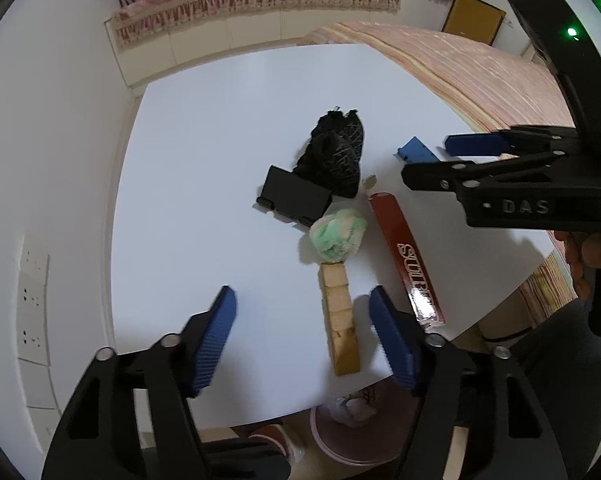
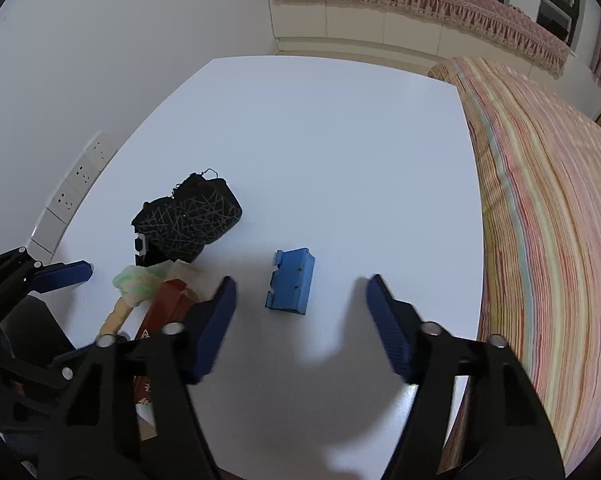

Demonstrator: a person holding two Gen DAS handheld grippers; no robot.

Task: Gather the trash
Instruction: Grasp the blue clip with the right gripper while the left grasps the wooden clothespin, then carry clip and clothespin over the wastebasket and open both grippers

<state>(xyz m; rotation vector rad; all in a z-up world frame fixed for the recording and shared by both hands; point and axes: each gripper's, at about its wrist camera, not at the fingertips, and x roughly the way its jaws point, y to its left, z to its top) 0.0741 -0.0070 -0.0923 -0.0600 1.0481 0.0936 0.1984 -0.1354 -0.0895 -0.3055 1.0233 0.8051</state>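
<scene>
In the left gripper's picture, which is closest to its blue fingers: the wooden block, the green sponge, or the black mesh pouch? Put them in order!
Measured from the left gripper:
1. Wooden block, between the fingers.
2. Green sponge, just past the block.
3. Black mesh pouch, farthest, mid-table.

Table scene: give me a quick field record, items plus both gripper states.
surface: white table
left gripper: open, above tan wooden block
right gripper: open, above blue plastic part
other items: black mesh pouch, black holder, green-white wad, red box
bin: pink bin below table edge
held: nothing
</scene>
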